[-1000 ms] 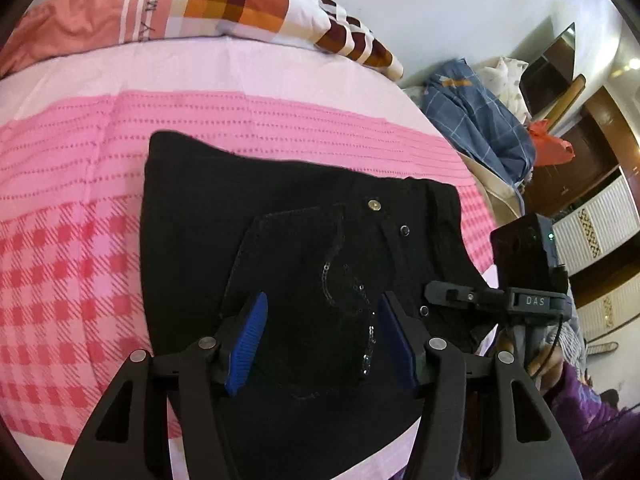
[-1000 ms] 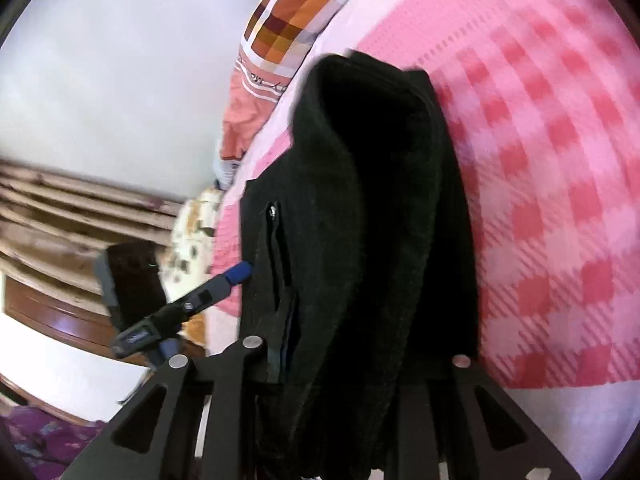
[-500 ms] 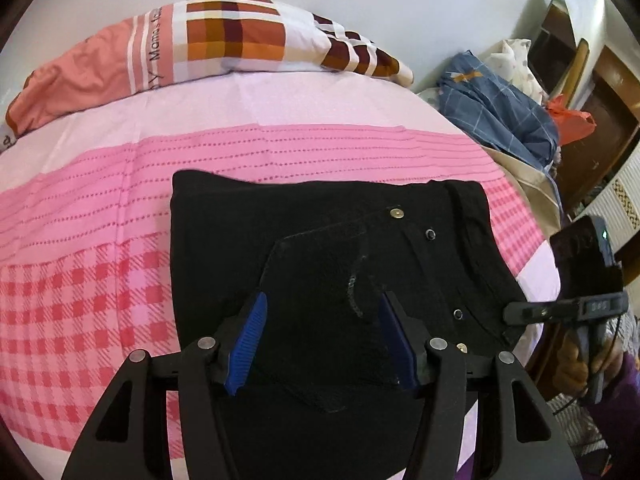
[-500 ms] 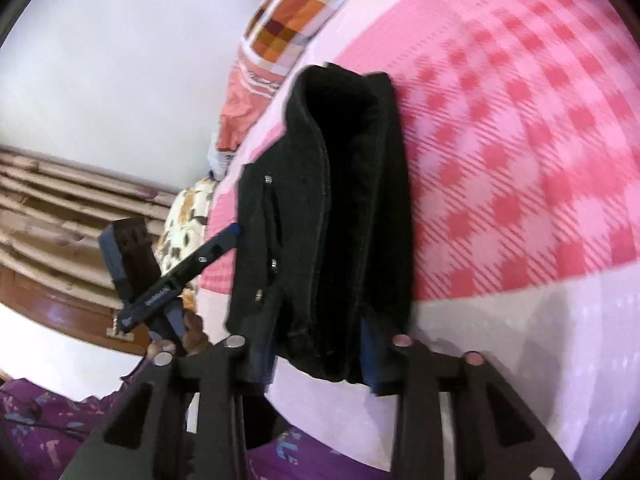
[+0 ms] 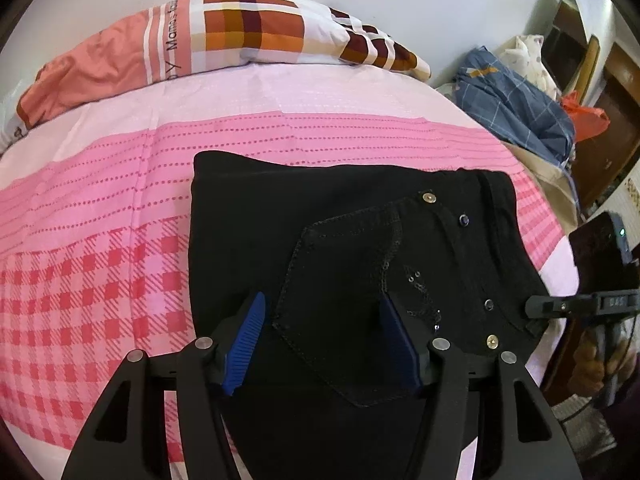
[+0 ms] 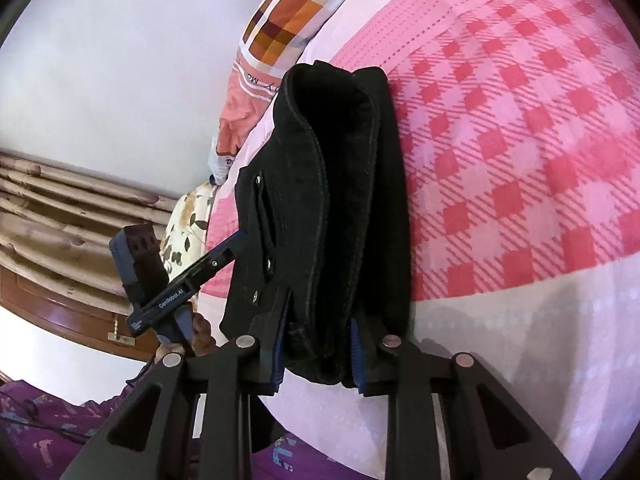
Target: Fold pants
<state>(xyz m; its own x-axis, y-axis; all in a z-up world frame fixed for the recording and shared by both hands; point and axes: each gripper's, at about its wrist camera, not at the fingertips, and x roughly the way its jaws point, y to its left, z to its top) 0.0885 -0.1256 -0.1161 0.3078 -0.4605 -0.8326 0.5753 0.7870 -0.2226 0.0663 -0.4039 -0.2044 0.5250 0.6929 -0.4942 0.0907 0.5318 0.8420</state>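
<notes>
Pink checked bed (image 5: 80, 300) carries the folded black pants (image 5: 340, 220) near the pillow (image 5: 240, 36). Left hand-held gripper (image 5: 320, 344) hovers released above them; right hand-held gripper (image 6: 318, 354), jaws just closing, grasps their edge. A tug could undo the fold.

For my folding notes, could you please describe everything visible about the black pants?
The black pants lie folded into a thick, layered rectangle on the pink checked bedsheet. The fabric looks like denim, with a stitched back pocket facing up, metal rivets, dark studs and a sequin trim. The right gripper is clamped on the bundle's near end, where its jaws have just been closing. The left gripper hangs open over the pocket; whether it touches is unclear.
</notes>
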